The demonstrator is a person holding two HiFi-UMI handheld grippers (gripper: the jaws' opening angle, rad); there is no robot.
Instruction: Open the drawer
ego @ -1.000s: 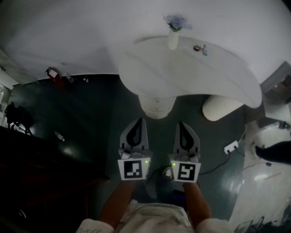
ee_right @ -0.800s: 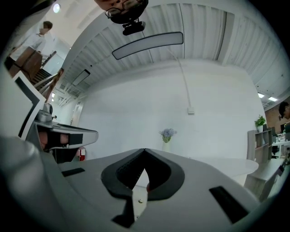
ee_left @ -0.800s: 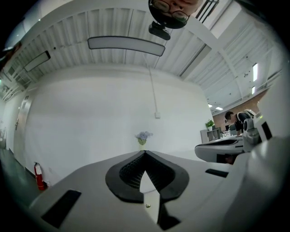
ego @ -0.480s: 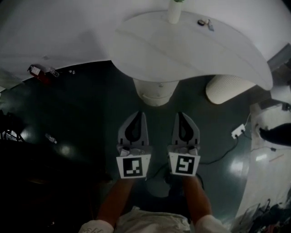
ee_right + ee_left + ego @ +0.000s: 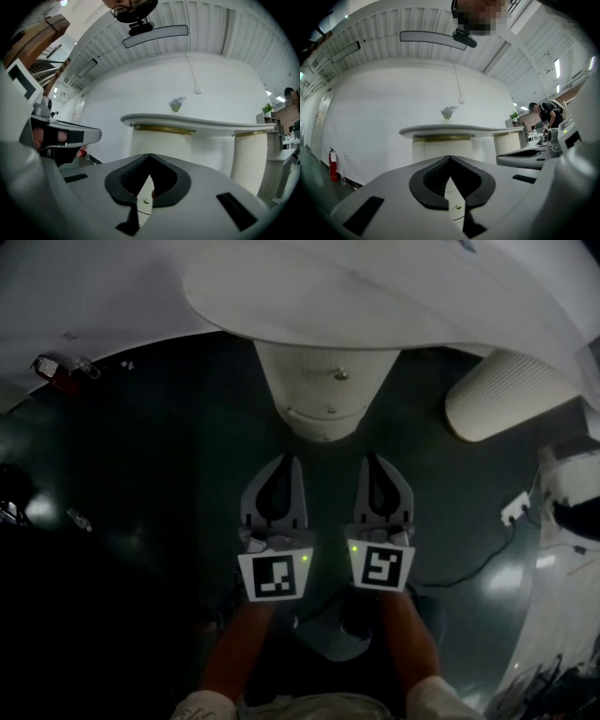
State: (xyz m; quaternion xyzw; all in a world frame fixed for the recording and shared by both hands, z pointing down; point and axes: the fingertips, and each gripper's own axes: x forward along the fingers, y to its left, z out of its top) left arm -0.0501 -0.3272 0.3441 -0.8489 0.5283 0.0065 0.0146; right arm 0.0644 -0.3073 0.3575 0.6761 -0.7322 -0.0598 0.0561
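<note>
Dark green floor (image 5: 141,484) under a white curved table (image 5: 375,296). The curved drawer (image 5: 323,395) with its small knob (image 5: 342,375) sits in the pedestal below the table's near edge, seemingly shut. Your left gripper (image 5: 289,458) and right gripper (image 5: 372,458) are short of it, fingers pressed together, empty. Approach step; next, spread fingers around the knob.

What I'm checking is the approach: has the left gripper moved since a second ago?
Yes. The left gripper has come down: the tabletop, a smaller shape ahead before, now spreads wide above it, and the pedestal looms larger.

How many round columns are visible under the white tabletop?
2: a smooth column in the middle, and a ribbed column to its right. The tabletop may hide others.
</note>
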